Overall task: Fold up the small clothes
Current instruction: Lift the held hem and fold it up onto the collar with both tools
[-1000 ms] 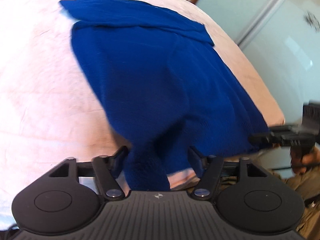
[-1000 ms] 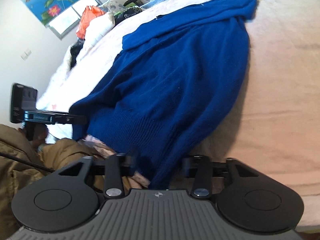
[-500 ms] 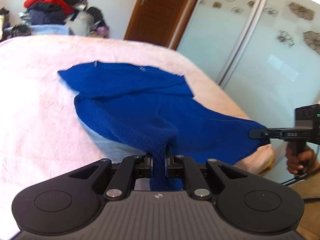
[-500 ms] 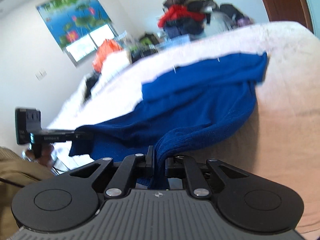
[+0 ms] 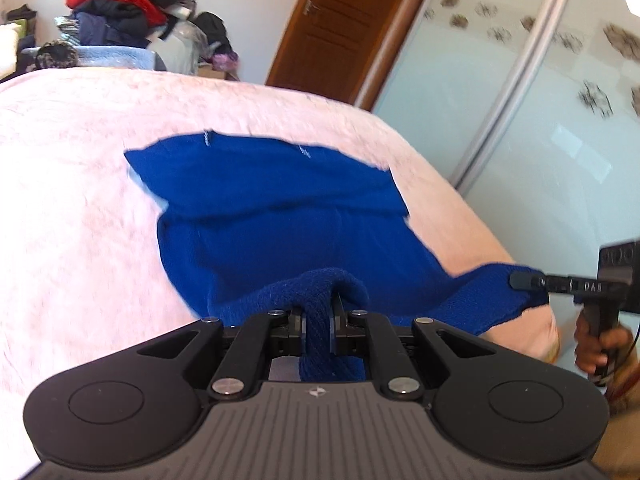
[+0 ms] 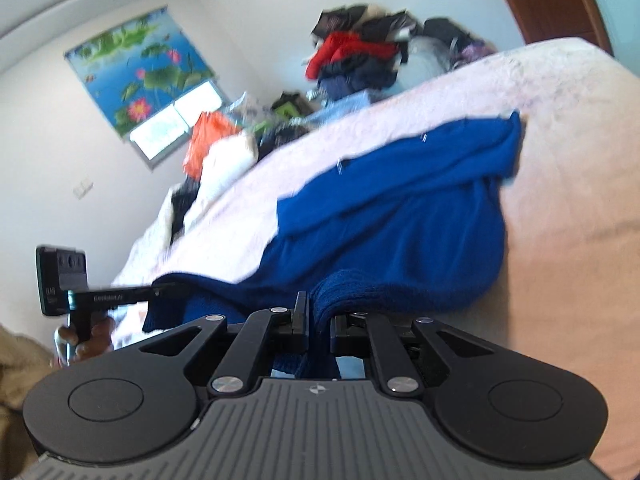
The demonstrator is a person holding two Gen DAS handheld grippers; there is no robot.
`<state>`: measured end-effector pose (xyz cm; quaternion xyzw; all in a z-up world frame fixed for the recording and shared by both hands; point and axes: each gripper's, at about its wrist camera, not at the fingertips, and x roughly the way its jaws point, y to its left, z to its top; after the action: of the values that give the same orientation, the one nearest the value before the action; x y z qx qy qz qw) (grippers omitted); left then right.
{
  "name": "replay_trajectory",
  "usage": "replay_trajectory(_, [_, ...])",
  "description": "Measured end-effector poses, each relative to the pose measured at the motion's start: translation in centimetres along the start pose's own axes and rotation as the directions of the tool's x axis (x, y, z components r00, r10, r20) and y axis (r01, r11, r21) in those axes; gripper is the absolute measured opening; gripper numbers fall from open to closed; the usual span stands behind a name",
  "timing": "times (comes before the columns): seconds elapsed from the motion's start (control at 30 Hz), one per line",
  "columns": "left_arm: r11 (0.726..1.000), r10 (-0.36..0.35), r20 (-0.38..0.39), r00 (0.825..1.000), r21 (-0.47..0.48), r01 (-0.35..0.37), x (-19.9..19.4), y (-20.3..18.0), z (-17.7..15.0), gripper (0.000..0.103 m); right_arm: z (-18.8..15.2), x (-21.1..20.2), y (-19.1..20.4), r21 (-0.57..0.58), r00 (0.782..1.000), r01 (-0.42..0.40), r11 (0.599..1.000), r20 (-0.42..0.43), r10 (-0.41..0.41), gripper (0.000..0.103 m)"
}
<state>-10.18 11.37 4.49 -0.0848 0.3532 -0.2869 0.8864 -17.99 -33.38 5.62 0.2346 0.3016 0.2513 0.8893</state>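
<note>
Left claw point(image 5: 319, 326) pinching bunched hem of blue sweater point(image 5: 280, 216), knit squeezed tight between jaws. Right claw point(image 6: 319, 326) same deal, clamped on other hem corner. Rest of sweater spread on pink bed point(image 5: 72, 200) ahead of both claws, sleeve folded across far end. Clothes pile point(image 6: 360, 56) way beyond.

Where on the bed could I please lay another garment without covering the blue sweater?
Bare pink bedspread lies left of the blue sweater, and between its far edge and the clothes pile. Another strip runs toward the glass wardrobe door. The near edge is crowded by both tongs.
</note>
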Motion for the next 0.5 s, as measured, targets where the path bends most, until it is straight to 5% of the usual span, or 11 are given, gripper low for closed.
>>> replay_trajectory(0.5, [0.994,0.081,0.063,0.995,-0.081,-0.076,5.0,2.3,8.2,0.01,6.1,6.5,-3.9,0.078,0.987,0.083,0.993,0.134,-0.093,0.013])
